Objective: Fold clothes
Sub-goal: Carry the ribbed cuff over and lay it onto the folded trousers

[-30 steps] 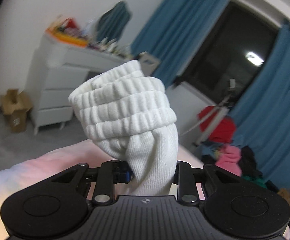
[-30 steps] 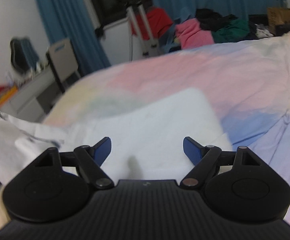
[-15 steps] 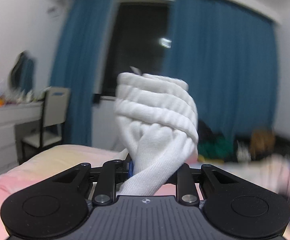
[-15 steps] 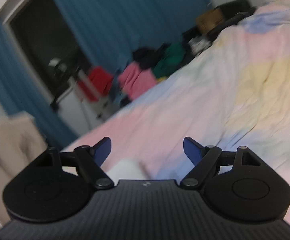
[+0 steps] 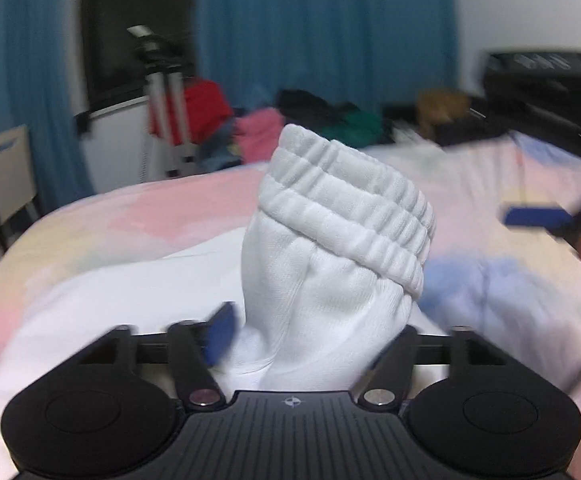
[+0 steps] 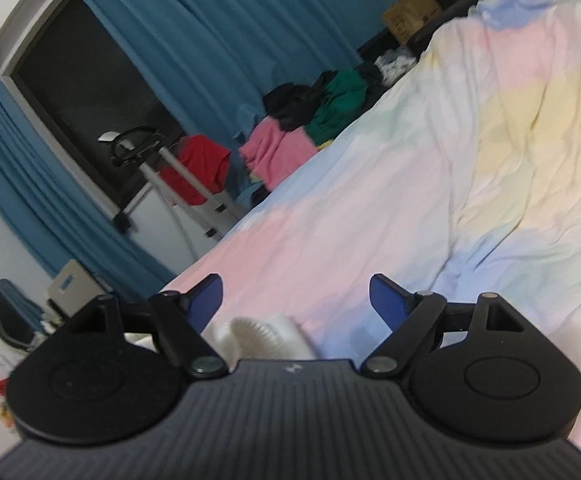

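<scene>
A white garment with a ribbed elastic cuff (image 5: 342,240) stands up between the fingers of my left gripper (image 5: 310,336). The jaws stand wider than before and the left blue pad (image 5: 220,330) is blurred, so the grip is unclear. A flat white cloth (image 5: 130,292) lies on the pastel bedspread (image 5: 150,208) beneath. My right gripper (image 6: 296,300) is open and empty above the bed; it also shows at the right edge of the left wrist view (image 5: 538,216). The white cuff (image 6: 262,332) peeks out below it.
A heap of pink, green and black clothes (image 6: 310,120) lies past the bed's far edge. A white stand with a red garment (image 6: 194,168) is by the dark window. Blue curtains (image 6: 210,40) hang behind. A cardboard box (image 6: 414,16) sits far right.
My left gripper has swung down toward the bed with the white garment, and its fingers have spread apart. My right gripper has stayed open and now sits close beside the left one.
</scene>
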Demonstrator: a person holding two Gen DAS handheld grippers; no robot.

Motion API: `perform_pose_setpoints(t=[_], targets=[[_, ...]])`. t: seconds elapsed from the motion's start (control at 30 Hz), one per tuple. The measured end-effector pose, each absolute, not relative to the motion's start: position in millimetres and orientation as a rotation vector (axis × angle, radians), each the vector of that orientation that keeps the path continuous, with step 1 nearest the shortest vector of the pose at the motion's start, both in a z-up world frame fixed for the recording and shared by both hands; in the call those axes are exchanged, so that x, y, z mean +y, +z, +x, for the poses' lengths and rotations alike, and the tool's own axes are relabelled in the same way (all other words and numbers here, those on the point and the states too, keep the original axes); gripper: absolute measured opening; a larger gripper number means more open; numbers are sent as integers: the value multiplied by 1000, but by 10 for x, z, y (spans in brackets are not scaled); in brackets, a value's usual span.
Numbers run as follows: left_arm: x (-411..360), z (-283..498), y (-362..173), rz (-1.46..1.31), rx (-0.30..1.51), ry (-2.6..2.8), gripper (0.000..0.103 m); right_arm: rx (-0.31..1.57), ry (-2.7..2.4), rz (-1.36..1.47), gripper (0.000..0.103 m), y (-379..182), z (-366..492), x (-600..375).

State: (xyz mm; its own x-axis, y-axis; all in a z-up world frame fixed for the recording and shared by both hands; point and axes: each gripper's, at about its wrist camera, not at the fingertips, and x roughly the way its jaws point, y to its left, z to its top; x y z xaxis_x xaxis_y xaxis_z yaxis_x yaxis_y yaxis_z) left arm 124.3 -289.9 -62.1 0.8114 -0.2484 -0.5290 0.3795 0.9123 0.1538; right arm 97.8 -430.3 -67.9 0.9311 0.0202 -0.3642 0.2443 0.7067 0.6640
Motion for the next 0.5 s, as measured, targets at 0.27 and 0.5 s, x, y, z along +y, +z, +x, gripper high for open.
perform_pose_setpoints(t=[0.27,0.5], targets=[[-2275,730,-676,500,462,-365,101,363,-17,891,83,-721,916,-4249],[-1347,702,-748,334,506,-159,102,387,13,910,83,-677,760,-4134]])
